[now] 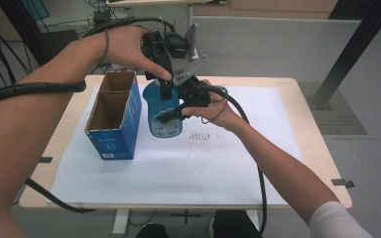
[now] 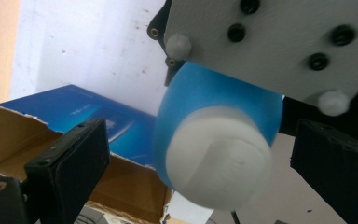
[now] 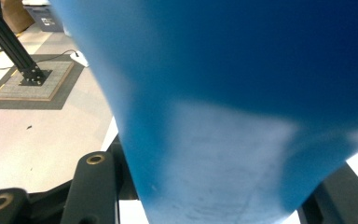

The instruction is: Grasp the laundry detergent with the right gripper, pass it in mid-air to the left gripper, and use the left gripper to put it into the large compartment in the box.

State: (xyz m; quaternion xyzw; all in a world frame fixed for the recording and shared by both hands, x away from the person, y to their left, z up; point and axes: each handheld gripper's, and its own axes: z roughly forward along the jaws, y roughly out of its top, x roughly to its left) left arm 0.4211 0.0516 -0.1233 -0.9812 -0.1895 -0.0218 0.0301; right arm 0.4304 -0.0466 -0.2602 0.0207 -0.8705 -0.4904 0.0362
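A blue plastic bottle (image 1: pixel 162 119) with a white cap (image 2: pixel 219 158) stands upright on the white sheet, just right of a blue cardboard box (image 1: pixel 114 119). My right gripper (image 1: pixel 179 110) comes in from the right and is shut on the blue bottle's body (image 3: pixel 242 93), which sits between the two black jaws of the right gripper (image 3: pixel 216 196). My left gripper (image 1: pixel 165 84) hangs above the bottle top and points down. In the left gripper view the left gripper (image 2: pixel 203 163) is open, with a jaw on each side of the cap and a gap to both.
The open-topped box (image 2: pixel 74 116) has a torn brown rim and two compartments. The right gripper's pale plate (image 2: pixel 279 37) sits close above the cap. White paper (image 1: pixel 218 163) covers the wooden table (image 1: pixel 307 124). A black frame post (image 1: pixel 352 49) stands at the far right.
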